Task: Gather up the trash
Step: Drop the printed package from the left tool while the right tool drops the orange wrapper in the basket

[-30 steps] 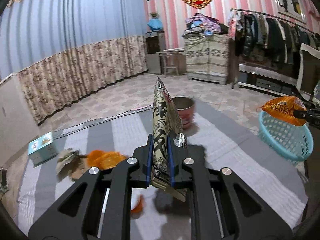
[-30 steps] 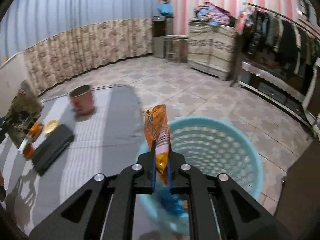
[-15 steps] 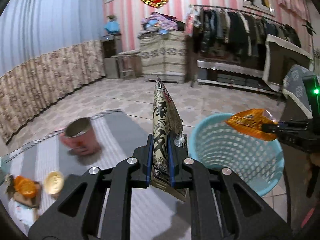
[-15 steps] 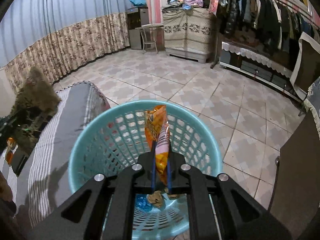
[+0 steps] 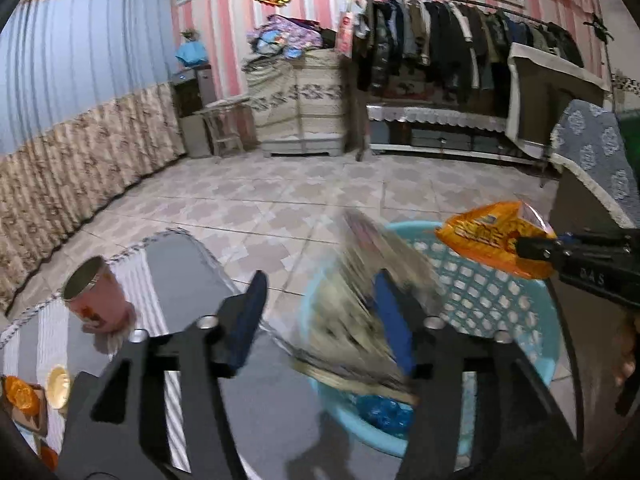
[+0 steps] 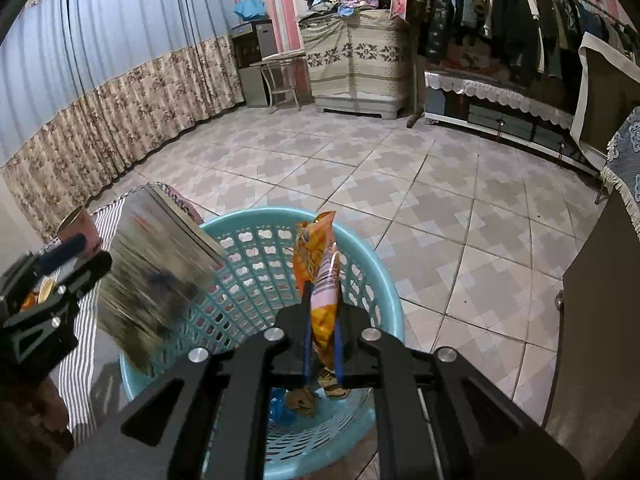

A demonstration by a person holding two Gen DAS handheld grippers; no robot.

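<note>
Left tongs (image 5: pixel 320 312): jaws opening; the dark printed wrapper (image 5: pixel 360 320) is blurred between them and looks loose from the pads, tipping toward the right-hand blue pad over the near rim of the basket.
Right tongs (image 6: pixel 322 340): clamped tight on the orange snack bag (image 6: pixel 320 276), which stands upright above the basket's inside.
Basket (image 5: pixel 532 308): teal, latticed, on the tiled floor just beside the striped tabletop (image 5: pixel 180 272); blue and brown scraps already lie in its bottom.
Risk, wrapper: it is light and flat and sits over the rim, not the middle; it could glide, catch the rim and land on the floor or back on the tabletop.
Risk, snag: its edge may hang on the pad and not fall at all.
Risk, orange bag: better centred, but a crinkled foil bag may cling to a pad on release.
Still left: a pink cup (image 5: pixel 98 300) and small orange bits (image 5: pixel 22 394) remain on the tabletop.
</note>
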